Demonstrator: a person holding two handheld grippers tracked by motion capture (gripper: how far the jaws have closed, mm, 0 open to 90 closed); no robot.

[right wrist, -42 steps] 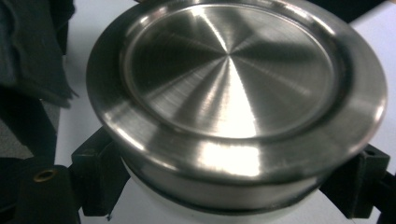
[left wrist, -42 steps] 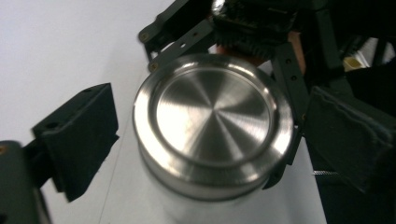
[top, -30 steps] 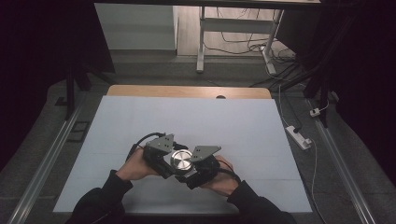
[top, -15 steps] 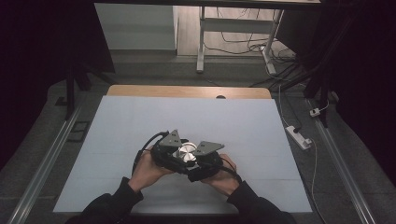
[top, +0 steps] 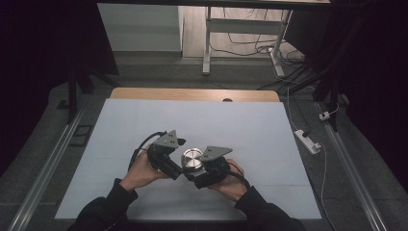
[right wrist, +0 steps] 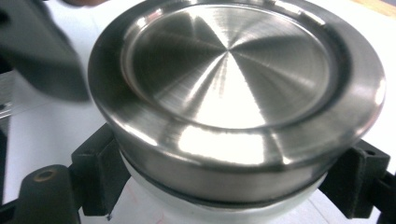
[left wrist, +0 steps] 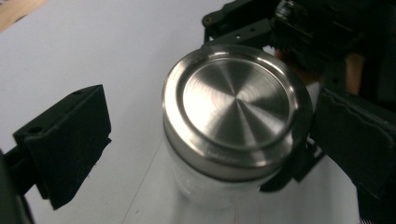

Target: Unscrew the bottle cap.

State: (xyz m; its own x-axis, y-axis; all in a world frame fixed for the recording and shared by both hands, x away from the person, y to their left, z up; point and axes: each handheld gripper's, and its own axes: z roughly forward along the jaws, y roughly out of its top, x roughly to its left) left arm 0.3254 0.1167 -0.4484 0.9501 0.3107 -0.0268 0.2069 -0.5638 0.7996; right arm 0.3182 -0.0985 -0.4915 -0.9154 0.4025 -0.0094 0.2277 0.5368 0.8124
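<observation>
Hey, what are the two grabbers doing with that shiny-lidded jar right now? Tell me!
Right gripper clamped on jar below metal lid. Left gripper jaws just opened, pads off lid. Nothing in the way on table.

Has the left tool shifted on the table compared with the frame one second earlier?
Yes, slightly. In the high view the left tool sits a bit lower, farther from the table's wooden far edge. Its jaws have just opened off the metal-lidded jar.

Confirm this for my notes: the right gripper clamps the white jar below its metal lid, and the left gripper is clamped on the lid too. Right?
Not quite. The left gripper is open; the left gripper view shows its jaws standing apart from the metal lid. The right gripper does clamp the white jar.
</observation>
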